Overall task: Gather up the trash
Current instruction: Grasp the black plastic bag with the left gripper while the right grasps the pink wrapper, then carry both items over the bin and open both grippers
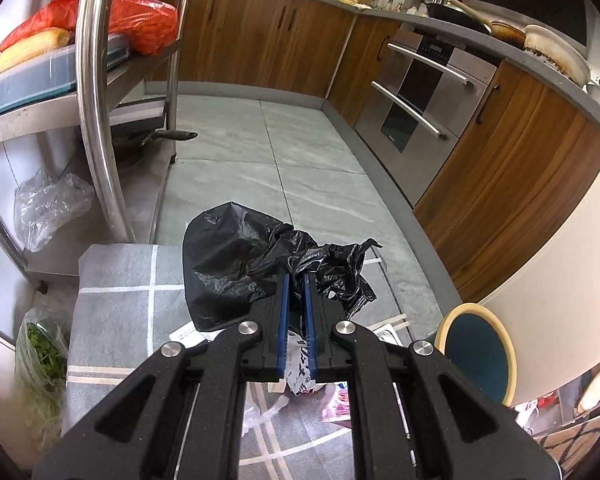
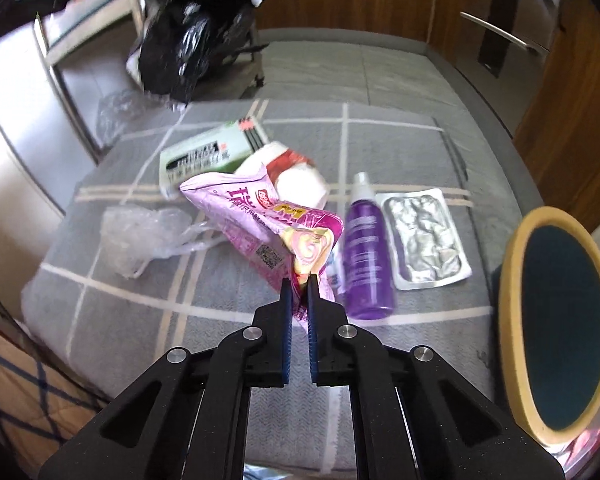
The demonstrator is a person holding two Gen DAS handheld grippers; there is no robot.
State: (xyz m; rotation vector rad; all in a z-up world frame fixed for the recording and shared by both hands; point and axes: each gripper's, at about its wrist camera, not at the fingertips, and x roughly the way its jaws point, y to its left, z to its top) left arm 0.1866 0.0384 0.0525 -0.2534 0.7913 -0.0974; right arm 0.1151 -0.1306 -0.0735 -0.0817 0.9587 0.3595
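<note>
Clamping the black trash bag (image 1: 236, 264) at frame centre, your left gripper (image 1: 296, 280) holds it above the grey mat (image 1: 116, 280). Your right gripper (image 2: 299, 282) pinches the pink wrapper (image 2: 260, 216), centre frame, beside the purple bottle (image 2: 366, 248).

Kitchen corner in daylight

Walnut-brown wooden base cabinets (image 1: 260, 40) under a grey countertop (image 1: 440, 24) wrap a pale grey stone-tile floor (image 1: 292, 152); a stainless built-in oven (image 1: 416, 96) sits right, a steel shelf rack (image 1: 96, 92) left.
</note>
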